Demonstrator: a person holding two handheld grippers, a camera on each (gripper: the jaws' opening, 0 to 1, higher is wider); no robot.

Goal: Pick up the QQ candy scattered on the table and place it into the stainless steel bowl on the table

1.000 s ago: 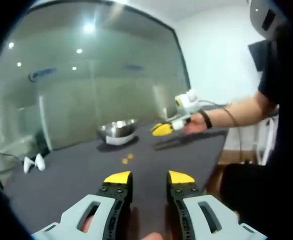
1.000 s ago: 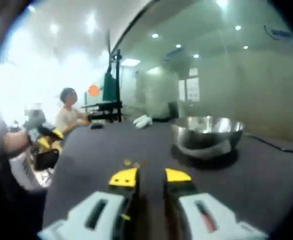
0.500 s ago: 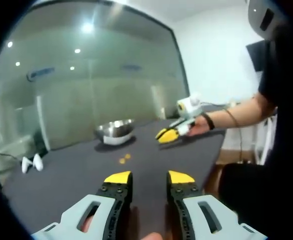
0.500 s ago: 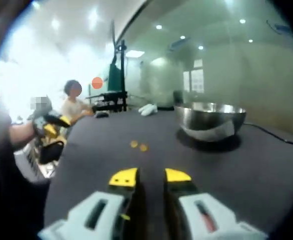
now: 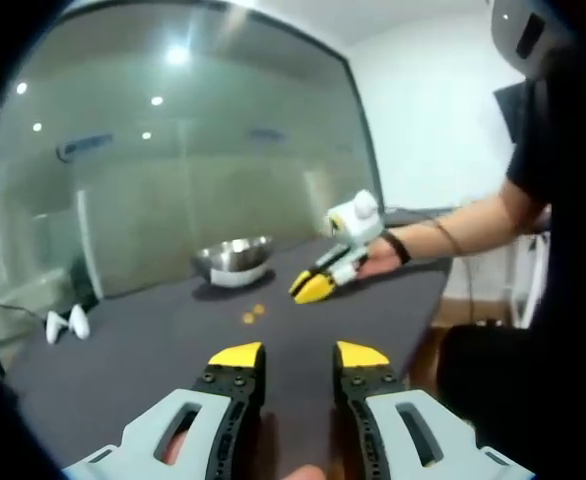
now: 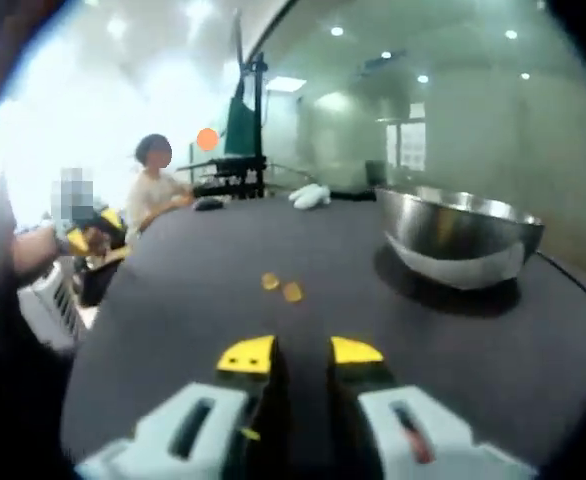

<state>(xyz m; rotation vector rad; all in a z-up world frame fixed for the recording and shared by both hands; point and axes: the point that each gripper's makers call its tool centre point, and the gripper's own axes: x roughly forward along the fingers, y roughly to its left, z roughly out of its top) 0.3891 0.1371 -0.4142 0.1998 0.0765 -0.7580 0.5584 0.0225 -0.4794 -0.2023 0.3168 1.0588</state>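
The stainless steel bowl (image 5: 235, 260) stands upright on the dark table (image 5: 133, 350) and serves as the landmark here. In the left gripper view two small orange QQ candies (image 5: 253, 314) lie on the tabletop just in front of the bowl, close to each other, between the bowl and the left gripper (image 5: 298, 356). That gripper hovers over the near part of the table with its yellow-tipped jaws apart and nothing between them.

To the right of the bowl in the same view, the right gripper (image 5: 310, 288) reaches in over the table, held by a person's hand (image 5: 373, 258) with a dark band at the wrist; its yellow tips point down toward the candies, but whether they are parted or closed cannot be told from there. In the right gripper view the right gripper (image 6: 301, 354) shows its jaws separated by a narrow gap — empty. From this side the candies (image 6: 282, 287) lie to the left of the bowl (image 6: 460, 235) and ahead of the jaw tips, apart from both.

Beyond the bowl, a pair of white objects (image 6: 311, 195) rests on the far part of the table, and a seated person (image 6: 155, 188) is visible farther off.
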